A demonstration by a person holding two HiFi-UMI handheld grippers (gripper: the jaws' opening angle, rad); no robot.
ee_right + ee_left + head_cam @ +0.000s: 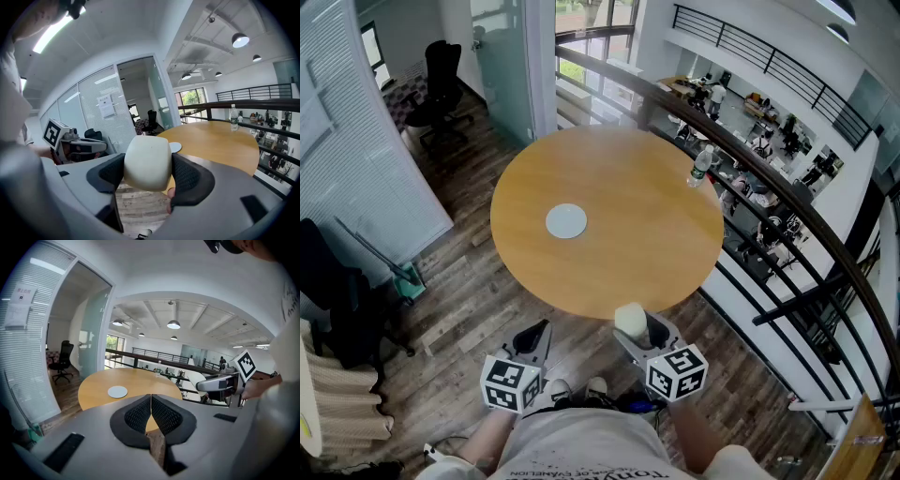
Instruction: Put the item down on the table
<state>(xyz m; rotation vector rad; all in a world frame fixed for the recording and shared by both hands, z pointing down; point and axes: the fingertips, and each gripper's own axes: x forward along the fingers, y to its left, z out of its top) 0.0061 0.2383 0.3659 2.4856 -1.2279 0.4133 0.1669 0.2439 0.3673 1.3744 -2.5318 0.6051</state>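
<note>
Evidently the smooth, cream-white rounded block [146, 157] sits pinched by its flanks between the wide-set pads of the right gripper [149, 174], short of the round wooden table [220, 140] ahead, and looks light and slippery (perhaps foam, I cannot tell), so a broad side grip suits.

white item [146, 159] sides hidden by right claw [147, 177], bottle [701, 167] label unreadably small
</note>
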